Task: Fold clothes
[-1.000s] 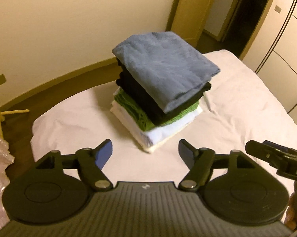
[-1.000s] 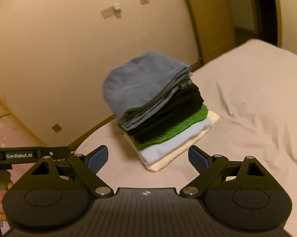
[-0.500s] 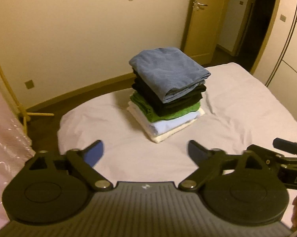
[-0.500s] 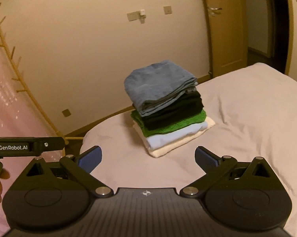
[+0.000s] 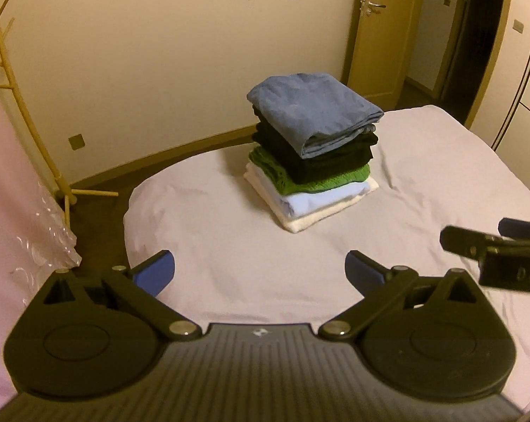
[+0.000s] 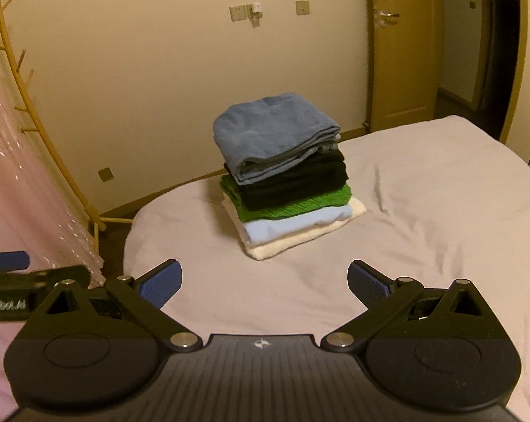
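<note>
Folding looks finished. Both tools hang back over the near side of the bed, well apart from the pile, neither touching cloth. Left black two-finger gripper with blue pads point(image 5: 259, 272): jaws wide apart, holding nothing. Right black two-finger gripper with blue pads point(image 6: 264, 283): jaws likewise spread, holding nothing.

The stack of folded clothes point(image 5: 312, 161) sits toward the far left part of the white-sheeted bed point(image 5: 229, 246), near its rounded corner, edges roughly squared.

Count, top to bottom, five pieces:
- one blue-grey soft folded garment point(image 5: 312, 116)
- one black folded garment point(image 5: 321, 160) (could be two dark layers, cannot tell)
- one green knit folded garment point(image 5: 286, 176)
- one pale blue folded garment point(image 5: 321, 198)
- one cream folded garment point(image 5: 310, 218) at the base

No loose, unfolded item shows on the sheet in either view.

Next move, as a judgement: either stop, or fetch another garment from out of frame; if one comes, it needs laying flat on the bare sheet in front of the pile, which should be kept from toppling.

Others: one wooden coat rack point(image 6: 36, 133), one closed wooden door point(image 6: 398, 52).
</note>
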The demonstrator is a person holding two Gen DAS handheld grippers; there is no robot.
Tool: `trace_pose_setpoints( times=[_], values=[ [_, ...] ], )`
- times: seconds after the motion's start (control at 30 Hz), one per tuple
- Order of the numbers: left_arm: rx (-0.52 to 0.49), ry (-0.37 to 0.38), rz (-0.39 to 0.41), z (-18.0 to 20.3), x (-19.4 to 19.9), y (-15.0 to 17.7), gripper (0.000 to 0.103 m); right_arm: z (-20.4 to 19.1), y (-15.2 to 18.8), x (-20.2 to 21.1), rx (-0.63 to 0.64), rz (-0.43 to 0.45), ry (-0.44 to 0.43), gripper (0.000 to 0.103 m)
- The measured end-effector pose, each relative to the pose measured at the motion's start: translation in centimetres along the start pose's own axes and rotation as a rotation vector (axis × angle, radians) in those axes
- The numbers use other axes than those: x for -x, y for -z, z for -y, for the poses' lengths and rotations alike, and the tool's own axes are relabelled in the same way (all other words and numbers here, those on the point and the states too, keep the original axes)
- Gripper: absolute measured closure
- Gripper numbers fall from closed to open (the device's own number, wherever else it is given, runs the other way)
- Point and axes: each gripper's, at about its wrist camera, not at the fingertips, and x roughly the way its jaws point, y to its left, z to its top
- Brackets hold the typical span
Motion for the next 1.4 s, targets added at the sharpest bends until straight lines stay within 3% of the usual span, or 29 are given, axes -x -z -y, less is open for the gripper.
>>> trace_pose_setpoints(
  times=[0.13, 0.27, 0.37, 0.6, 0.8, 1.4],
  values=[
    [0.012, -0.042, -0.003, 0.2, 0.6, 0.8, 0.001, -0.1, 0.3, 0.2, 0.055, 0.019, 0.011, 0.000],
    [-0.001, -0.142, 0.053, 0.7, 1.8, 1.3, 0.001, -0.1, 0.7, 0.5, 0.085, 0.023, 0.022, 0.000],
    [0.012, -0.163, 0.070, 0.9, 2.4, 1.5, 0.001, 0.1, 1.1, 0.8, 0.075, 0.031, 0.031, 0.000],
    [0.027, -0.127, 0.005, 1.0, 1.6, 2.2, 0.001, 1.0, 0.7, -0.4, 0.017, -0.006, -0.009, 0.000],
    [0.022, -0.133, -0.040, 1.2, -0.4, 2.4, 0.001, 1.3, 0.2, -2.9, 0.032, -0.064, 0.035, 0.000],
    [-0.003, -0.116, -0.082, 2.2, -7.6, -1.2, 0.001, 3.2, -2.9, -9.5, 0.011, -0.146, 0.062, 0.000]
  ],
)
